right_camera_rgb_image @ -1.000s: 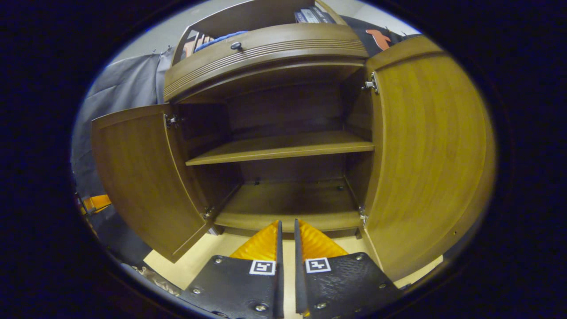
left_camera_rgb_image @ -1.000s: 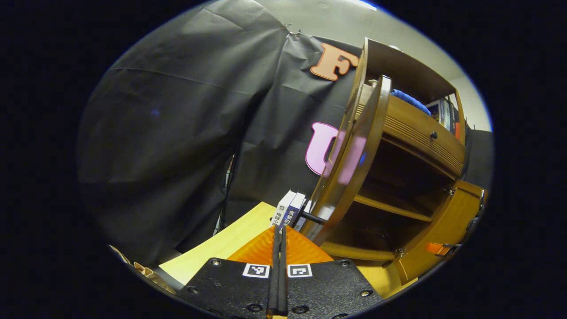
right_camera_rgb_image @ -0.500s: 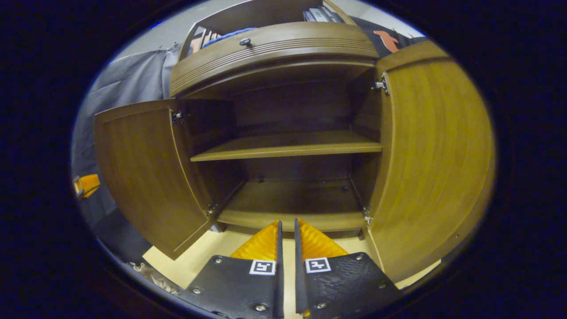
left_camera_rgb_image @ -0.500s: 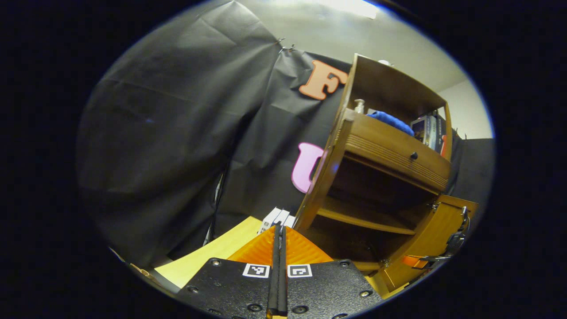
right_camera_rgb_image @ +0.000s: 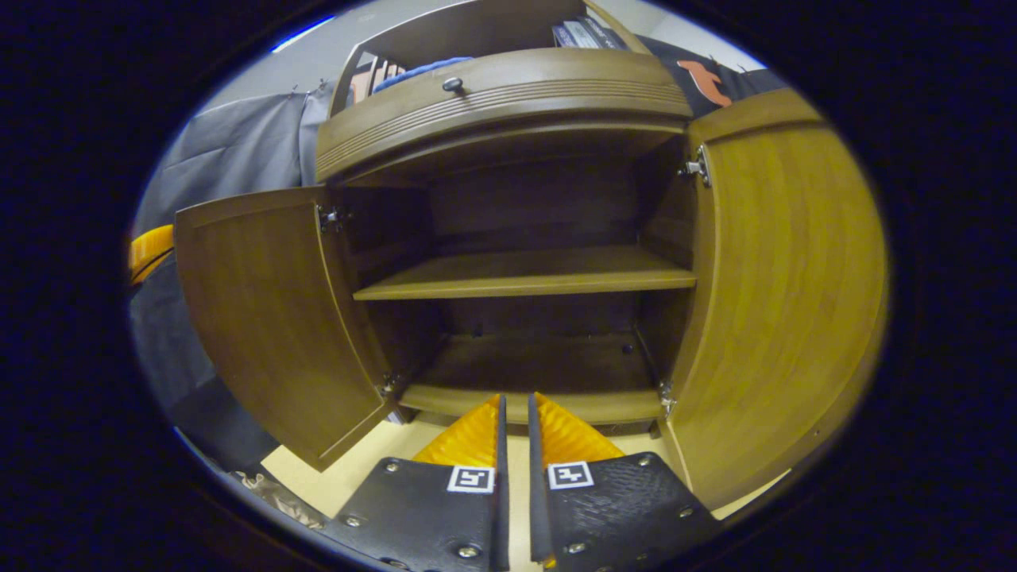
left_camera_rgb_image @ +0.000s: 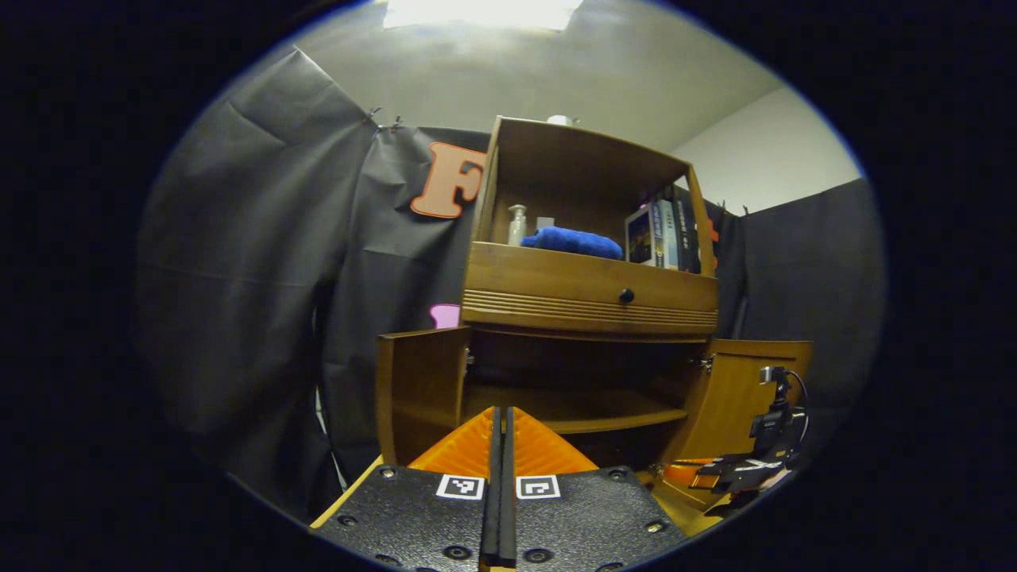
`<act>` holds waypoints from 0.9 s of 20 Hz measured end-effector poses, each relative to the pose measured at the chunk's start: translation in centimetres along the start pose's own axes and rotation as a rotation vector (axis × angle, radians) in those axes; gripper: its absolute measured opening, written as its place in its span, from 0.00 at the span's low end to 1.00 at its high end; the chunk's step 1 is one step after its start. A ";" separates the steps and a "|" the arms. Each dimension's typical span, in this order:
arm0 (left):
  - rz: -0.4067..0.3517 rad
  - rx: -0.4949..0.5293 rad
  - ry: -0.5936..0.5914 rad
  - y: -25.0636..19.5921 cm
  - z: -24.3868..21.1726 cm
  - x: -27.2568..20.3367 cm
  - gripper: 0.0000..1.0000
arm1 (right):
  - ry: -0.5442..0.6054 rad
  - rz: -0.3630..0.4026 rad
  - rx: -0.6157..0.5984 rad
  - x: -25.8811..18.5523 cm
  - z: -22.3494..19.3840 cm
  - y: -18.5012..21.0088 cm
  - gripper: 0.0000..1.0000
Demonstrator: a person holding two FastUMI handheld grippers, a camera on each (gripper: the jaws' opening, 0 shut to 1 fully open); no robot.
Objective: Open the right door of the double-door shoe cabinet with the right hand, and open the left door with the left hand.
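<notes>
Booth wall, shoe cabinet [left_camera_rgb_image: 589,298] now faced, farther off

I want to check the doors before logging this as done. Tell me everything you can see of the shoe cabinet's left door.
The left door is a plain brown wood-look panel, slightly curved, swung wide open so that its inner face shows in the right gripper view. It hangs upright on two metal hinges at the cabinet's left side, one near the top and one near the bottom. No handle shows on this face. Neither gripper touches it. In the left gripper view it stands open too.
</notes>
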State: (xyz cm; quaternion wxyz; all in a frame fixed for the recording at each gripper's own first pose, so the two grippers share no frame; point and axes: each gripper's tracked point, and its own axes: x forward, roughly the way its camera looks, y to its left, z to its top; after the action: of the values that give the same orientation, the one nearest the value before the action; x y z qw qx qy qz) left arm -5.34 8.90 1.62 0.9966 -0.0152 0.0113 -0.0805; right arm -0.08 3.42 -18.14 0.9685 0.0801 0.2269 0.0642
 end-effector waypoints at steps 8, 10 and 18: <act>-0.163 -0.003 0.039 -7.0 -2.1 5.1 0.00 | -0.200 -0.063 -0.022 -3.8 9.1 -2.0 0.10; -0.166 -0.008 0.042 -7.8 -2.6 6.5 0.00 | -0.235 -0.075 -0.027 -4.9 11.1 -2.2 0.10; -0.077 0.015 0.030 -9.3 -2.6 10.3 0.01 | -0.303 -0.149 -0.072 -7.7 14.8 -3.5 0.10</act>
State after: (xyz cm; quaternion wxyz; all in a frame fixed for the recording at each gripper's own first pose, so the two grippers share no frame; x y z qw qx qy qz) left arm 3.29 -1.99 -0.90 0.9925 -0.0072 0.0252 -0.1190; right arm 0.00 -3.13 -2.40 0.9959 0.0372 0.0810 -0.0126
